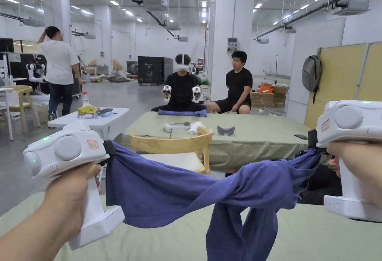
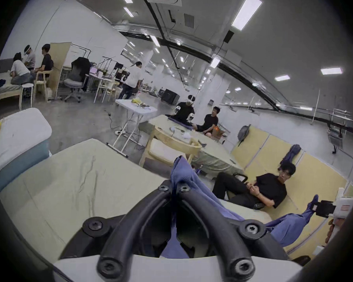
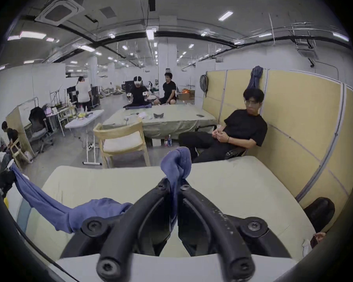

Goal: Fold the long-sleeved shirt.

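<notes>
Blue shirt (image 1: pixel 186 194) pinched by left claw (image 2: pixel 174 188) and right claw (image 3: pixel 174 186), wooden chair (image 1: pixel 175 150) beyond

Head high — gripper cameras close, forward

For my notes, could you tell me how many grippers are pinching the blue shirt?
2: the left gripper pinches one end of the blue shirt, and the right gripper pinches the other.

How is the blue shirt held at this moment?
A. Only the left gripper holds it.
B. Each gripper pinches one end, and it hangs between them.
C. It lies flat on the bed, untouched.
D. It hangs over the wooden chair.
B: the left gripper and the right gripper each pinch the blue shirt, which sags between them above the bed.
</notes>
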